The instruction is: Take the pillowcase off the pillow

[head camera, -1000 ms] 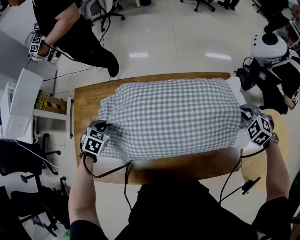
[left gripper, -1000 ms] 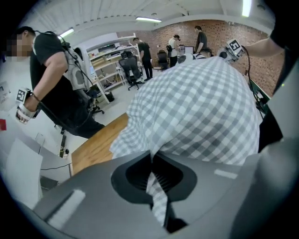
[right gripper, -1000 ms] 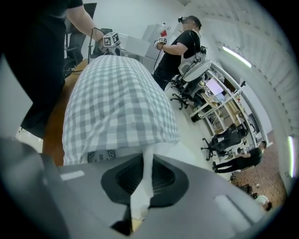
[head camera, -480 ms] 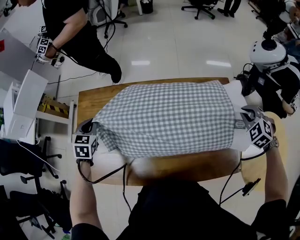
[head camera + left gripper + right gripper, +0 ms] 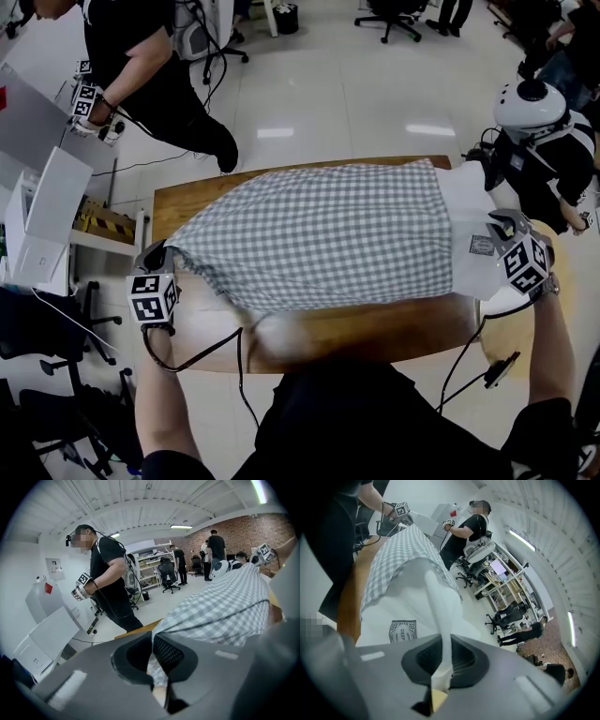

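Head view: my left gripper (image 5: 157, 255) clamps a corner of the checked pillowcase (image 5: 319, 234) while my right gripper (image 5: 495, 225) pinches the bared white pillow (image 5: 466, 211), stretched across the table (image 5: 366, 333) so opposite pulls separate them.

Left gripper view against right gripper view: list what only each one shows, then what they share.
Only the left gripper view: the left tongs shut on a corner of the checked pillowcase. Only the right gripper view: the right tongs shut on the white pillow, and the printed label on it. Both: the pillowcase, the wooden table and a bystander in black.
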The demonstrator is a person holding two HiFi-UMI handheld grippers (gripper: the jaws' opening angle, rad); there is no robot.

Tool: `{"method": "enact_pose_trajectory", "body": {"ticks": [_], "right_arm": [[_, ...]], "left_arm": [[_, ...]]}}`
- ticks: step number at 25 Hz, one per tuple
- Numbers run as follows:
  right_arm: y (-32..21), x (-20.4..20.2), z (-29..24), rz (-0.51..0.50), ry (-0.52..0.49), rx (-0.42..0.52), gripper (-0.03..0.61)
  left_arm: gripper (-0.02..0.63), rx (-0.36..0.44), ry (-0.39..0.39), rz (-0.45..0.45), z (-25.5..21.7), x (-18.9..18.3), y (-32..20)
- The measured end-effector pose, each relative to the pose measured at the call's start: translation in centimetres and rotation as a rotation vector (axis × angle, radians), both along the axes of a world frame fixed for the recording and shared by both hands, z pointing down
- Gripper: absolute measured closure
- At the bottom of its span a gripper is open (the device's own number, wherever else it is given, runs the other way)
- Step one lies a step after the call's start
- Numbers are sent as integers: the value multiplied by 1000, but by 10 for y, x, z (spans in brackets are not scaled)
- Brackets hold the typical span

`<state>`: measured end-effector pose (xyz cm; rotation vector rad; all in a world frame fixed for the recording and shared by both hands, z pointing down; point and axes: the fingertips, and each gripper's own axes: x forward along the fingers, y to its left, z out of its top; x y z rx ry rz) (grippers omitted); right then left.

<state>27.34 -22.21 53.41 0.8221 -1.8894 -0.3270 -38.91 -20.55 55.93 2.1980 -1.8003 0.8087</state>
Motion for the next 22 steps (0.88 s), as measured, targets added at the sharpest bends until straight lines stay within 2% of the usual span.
{"method": "enact_pose_trajectory", "body": {"ticks": [8, 14, 18, 22], "right_arm": [[4, 7, -7, 17, -20, 4, 566], [5, 16, -4, 29, -20, -17, 566], [10, 11, 6, 18, 5, -54, 565], [12, 6, 26, -5, 30, -65, 548]], "left_arm": [[608, 38, 27, -55, -23, -24, 12], [609, 37, 25, -67, -28, -26, 18], [609, 3, 20, -40, -20, -22, 22], [607, -32, 12, 24, -1, -6, 24]]}}
